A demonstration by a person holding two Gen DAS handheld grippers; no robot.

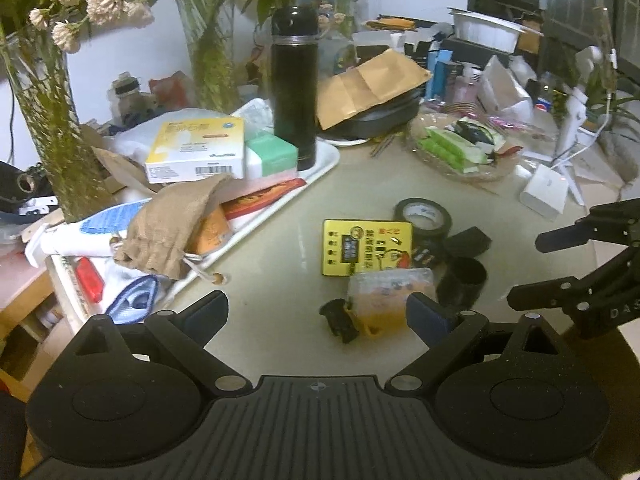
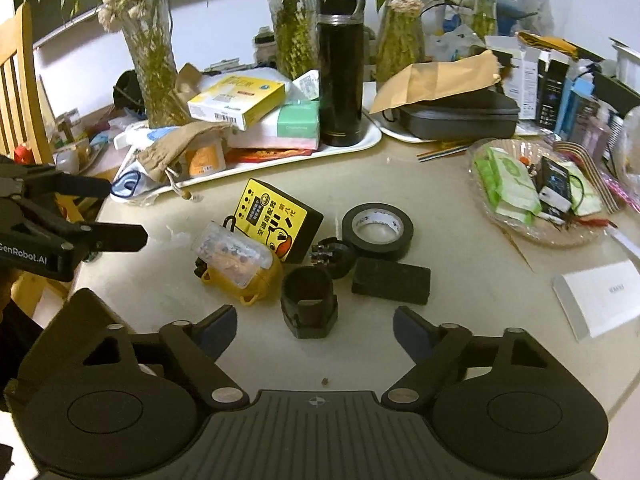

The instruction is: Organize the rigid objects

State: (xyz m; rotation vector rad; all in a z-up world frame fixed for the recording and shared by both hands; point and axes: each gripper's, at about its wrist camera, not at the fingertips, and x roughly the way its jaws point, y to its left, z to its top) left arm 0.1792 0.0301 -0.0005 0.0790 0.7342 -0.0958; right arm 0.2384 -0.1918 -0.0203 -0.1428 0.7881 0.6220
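Table (image 2: 460,248): a pale round top on which a small cluster of rigid objects is being shown near the middle.

Box (image 2: 276,224): yellow, black-sided, printed; it is being shown lying tilted at the back left of the cluster, with its near corner touching the case.

Case (image 2: 232,256): clear, lying on top of a yellow holder (image 2: 256,284), left of the cup.

Tape (image 2: 378,230): a black roll, lying flat, just right of the box.

Block (image 2: 391,281): black, flat, lying just in front of the tape.

Cup (image 2: 308,304): black, open-topped, standing upright at the front of the cluster, between the holder and the block.

Clip (image 2: 334,256): a small dark part being seen between box, tape and cup; its details cannot be told.

Left gripper (image 1: 318,312): its jaws are being held wide apart and nothing is being gripped; the case and holder are being framed between the fingers in the left wrist view.

Right gripper (image 2: 314,326): its jaws are being held wide apart and nothing is being gripped; the cup is being seen just ahead, between the fingertips.

Tray (image 2: 360,142): white, behind the cluster, on which a black flask (image 2: 340,68) is being shown upright beside stacked cartons.
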